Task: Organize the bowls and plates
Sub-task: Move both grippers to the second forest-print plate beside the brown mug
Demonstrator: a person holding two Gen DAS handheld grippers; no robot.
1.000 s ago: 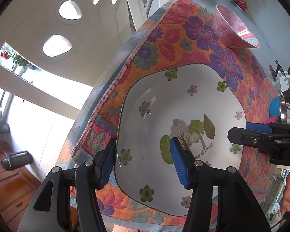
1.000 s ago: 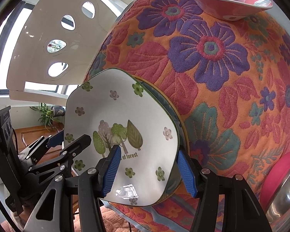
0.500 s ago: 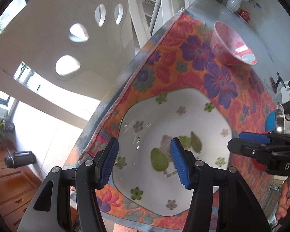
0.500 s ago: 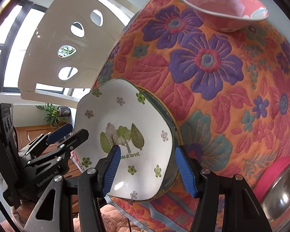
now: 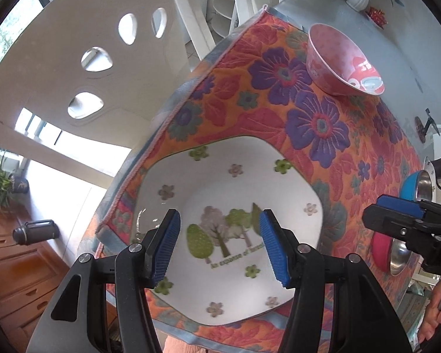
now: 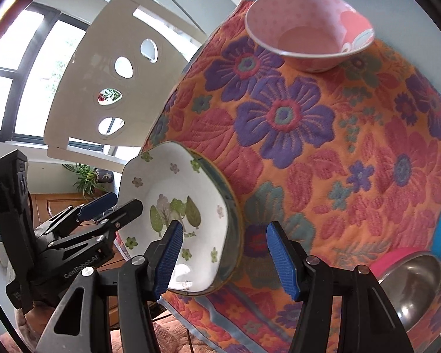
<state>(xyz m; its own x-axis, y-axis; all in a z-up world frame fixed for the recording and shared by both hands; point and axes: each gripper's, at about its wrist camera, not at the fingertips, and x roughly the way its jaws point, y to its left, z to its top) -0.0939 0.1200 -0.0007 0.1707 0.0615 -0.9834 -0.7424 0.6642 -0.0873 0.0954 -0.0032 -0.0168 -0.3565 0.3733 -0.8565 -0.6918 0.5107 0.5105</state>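
Both grippers hang open and empty: the left gripper [image 5: 219, 245] sits right over the white forest plate [image 5: 229, 229], which lies flat just ahead of and beneath its fingertips. The right gripper [image 6: 222, 259] has that plate off to its left, so the left looks nearer. The pink bowl [image 6: 308, 29] stands well ahead of both, across the floral cloth [image 6: 323, 147].

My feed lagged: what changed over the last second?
The left hand-held gripper, open, drew back from the plate, letting its rim go. The right hand-held gripper, open too, backed off likewise. The plate, pink bowl and cloth stayed put.
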